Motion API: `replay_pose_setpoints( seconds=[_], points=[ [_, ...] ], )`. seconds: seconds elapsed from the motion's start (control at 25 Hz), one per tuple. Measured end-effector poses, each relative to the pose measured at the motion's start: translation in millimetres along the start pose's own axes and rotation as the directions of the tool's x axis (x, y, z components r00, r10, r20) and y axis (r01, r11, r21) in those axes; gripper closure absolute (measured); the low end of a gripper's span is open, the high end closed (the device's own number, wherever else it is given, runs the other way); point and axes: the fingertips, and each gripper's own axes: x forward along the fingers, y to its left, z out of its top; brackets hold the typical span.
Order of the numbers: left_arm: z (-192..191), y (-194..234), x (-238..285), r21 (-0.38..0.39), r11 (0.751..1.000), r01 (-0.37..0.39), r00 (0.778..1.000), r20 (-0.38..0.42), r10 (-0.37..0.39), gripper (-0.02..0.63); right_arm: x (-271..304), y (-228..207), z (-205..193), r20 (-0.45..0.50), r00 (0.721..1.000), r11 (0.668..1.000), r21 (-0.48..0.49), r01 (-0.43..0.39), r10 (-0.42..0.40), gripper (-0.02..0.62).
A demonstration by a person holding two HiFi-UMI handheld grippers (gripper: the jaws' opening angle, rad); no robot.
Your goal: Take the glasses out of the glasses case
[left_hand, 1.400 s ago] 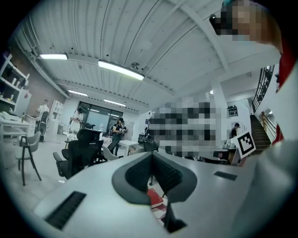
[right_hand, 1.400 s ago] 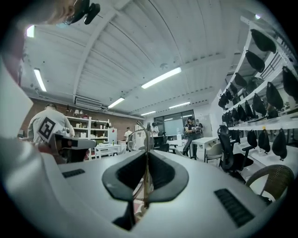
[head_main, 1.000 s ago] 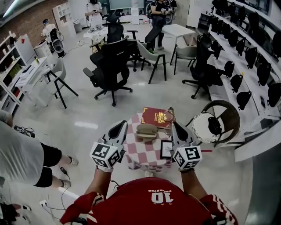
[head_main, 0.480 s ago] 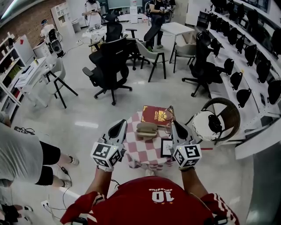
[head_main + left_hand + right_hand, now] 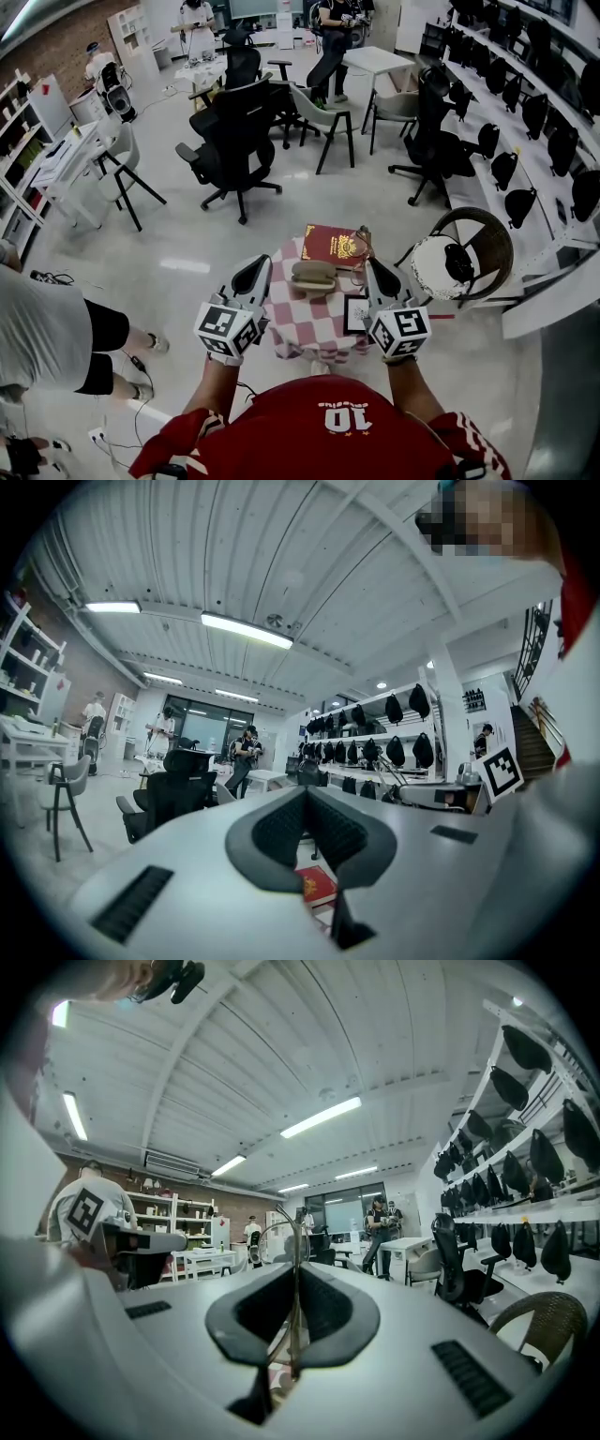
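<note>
Glasses (image 5: 293, 1279) pinched between the jaws of the right gripper (image 5: 368, 266) at the checked surface's (image 5: 314, 330) right edge, case (image 5: 312, 277) lying mid-surface, red book (image 5: 333, 247) just beyond it, left gripper (image 5: 264, 264) closed on nothing at the left edge

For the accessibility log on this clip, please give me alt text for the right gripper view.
The right gripper is shut on thin-framed glasses, whose rim rises above the jaws. Beyond lies a bright workroom with office chairs, shelving and people far off.
</note>
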Motion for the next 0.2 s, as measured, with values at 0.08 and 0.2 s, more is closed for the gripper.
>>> replay_pose_setpoints(
  seconds=[0.08, 0.2],
  points=[
    [-0.4, 0.6, 0.3, -0.001, 1.000, 0.000, 1.000, -0.001, 0.000, 0.598, 0.6, 0.5, -0.4, -0.001, 1.000, 1.000, 0.000, -0.002, 0.002, 0.569],
    [-0.5, 1.2, 0.8, -0.002, 1.000, 0.000, 1.000, -0.002, 0.000, 0.598, 1.7, 1.6, -1.0, -0.002, 1.000, 1.000, -0.002, -0.004, 0.004, 0.569]
  ],
)
